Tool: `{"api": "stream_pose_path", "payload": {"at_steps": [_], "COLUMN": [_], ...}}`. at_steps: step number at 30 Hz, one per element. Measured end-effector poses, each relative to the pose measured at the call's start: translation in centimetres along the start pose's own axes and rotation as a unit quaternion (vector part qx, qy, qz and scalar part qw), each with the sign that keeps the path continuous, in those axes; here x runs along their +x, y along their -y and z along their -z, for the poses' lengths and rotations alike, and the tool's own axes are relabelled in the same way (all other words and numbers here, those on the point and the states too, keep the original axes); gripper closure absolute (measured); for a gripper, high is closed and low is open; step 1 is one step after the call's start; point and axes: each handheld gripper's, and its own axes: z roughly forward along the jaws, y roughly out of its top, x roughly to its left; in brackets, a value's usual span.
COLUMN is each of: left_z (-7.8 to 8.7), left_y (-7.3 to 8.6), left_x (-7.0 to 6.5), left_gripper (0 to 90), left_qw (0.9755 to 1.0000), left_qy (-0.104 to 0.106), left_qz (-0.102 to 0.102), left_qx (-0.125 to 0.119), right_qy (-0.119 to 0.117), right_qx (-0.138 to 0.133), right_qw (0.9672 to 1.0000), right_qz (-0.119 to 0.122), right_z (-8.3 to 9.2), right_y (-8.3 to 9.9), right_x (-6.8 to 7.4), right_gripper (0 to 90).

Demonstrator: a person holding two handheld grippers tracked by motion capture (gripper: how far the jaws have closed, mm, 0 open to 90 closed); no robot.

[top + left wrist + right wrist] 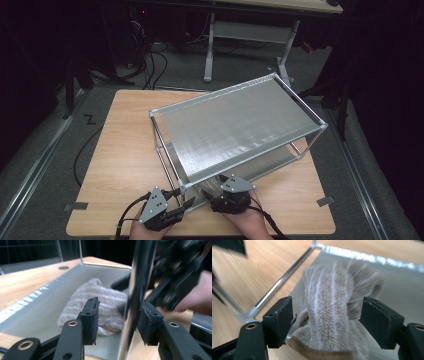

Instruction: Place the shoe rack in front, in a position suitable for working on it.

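Striped beige cloth lies bunched on the lower metal shelf of the rack, at its near corner, on the wooden tabletop.

Right tool: jaws spread wide, cloth between them, pads clear of it on both sides. Nothing gripped.

Left tool: jaws partly apart, straddling the rack's upright corner post; pads not pressing on it. Cloth sits just beyond its left pad, inside the shelf.

High view: left tool and right tool are close together at the rack's near corner.
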Motion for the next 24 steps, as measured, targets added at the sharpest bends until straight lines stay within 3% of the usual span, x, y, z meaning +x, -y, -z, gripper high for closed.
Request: {"api": "stream_pose_path", "payload": {"at_steps": [1, 4, 9, 12, 15, 18, 21, 24], "left_z": [0.1, 0.3, 0.6, 0.5, 0.5, 0.6, 0.5, 0.5], "left_y": [0.0, -0.2, -0.5, -0.6, -0.6, -0.6, -0.6, -0.7], "left_x": [-0.1, -0.1, -0.4, -0.6, -0.6, -0.6, -0.6, -0.7], "left_gripper": [55.4, 58.8, 75.6, 79.8, 79.9, 79.9, 79.8, 78.1], "left_qw": [1.0000, 0.9999, 0.9998, 0.9998, 0.9998, 0.9998, 0.9998, 0.9997], "left_qy": [-0.002, 0.002, 0.006, -0.001, 0.000, -0.002, -0.002, -0.003], "left_qz": [-0.001, 0.002, -0.005, -0.014, -0.014, -0.013, -0.013, -0.010], "left_qx": [-0.002, -0.013, -0.020, -0.016, -0.016, -0.016, -0.017, -0.022], "right_qy": [0.003, 0.029, 0.005, -0.022, -0.059, -0.079, -0.067, -0.040], "right_qx": [-0.005, -0.027, 0.021, 0.026, 0.020, 0.017, -0.004, -0.021], "right_qw": [1.0000, 0.9992, 0.9995, 0.9989, 0.9980, 0.9967, 0.9977, 0.9989], "right_qz": [0.000, 0.012, -0.022, -0.031, -0.014, -0.007, -0.008, -0.007], "right_z": [0.4, 1.3, -1.0, -1.9, -2.2, -2.1, -1.4, -1.2], "right_y": [0.0, 0.0, 1.2, 1.5, 1.0, 0.8, 0.5, 0.2], "right_x": [0.0, -0.1, -1.1, -0.6, 1.1, 2.5, 3.0, 3.2], "right_gripper": [30.4, 49.9, 63.5, 67.2, 67.6, 66.6, 57.2, 45.6]}}
